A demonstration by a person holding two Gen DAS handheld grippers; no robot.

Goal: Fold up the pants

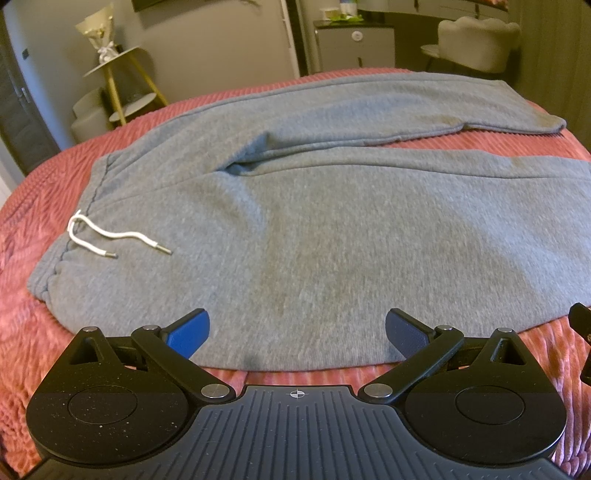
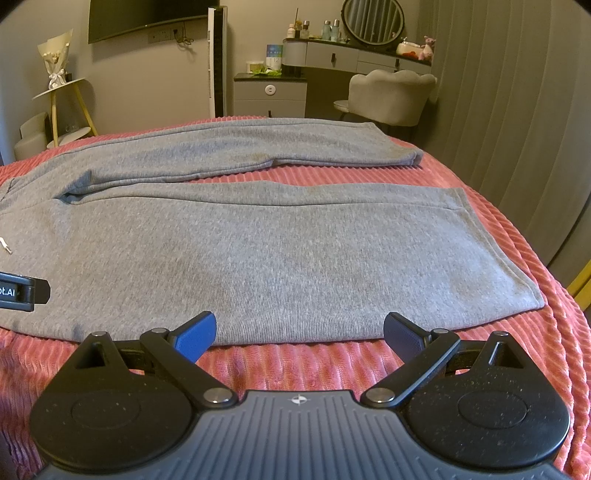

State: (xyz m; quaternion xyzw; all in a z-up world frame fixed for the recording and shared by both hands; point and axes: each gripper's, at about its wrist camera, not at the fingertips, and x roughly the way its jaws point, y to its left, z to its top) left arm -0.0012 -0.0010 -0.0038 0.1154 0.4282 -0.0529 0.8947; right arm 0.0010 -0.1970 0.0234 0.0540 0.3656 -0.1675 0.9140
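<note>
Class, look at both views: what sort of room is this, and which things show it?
Most likely a bedroom. Grey knit sweatpants lie spread on a bed with a ribbed pink cover, and behind it stand a grey vanity desk with a round mirror and bottles, plus a pale scalloped chair.

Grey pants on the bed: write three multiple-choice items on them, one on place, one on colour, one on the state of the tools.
1. Where does the waistband of the grey pants lie, seen from the left wrist view?
A. at the left
B. at the right
C. hidden under a leg

2. What colour is the drawstring?
A. black
B. white
C. red

3. How do the left tool and right tool stand?
A. both shut on the cloth
B. one shut, one open
C. both open, holding nothing

Answers: 1 A, the gathered waistband with its cord is at the left edge. 2 B, the cord is white with metal tips. 3 C, each view shows blue pads wide apart above the near leg's edge on the pink bedspread.
</note>
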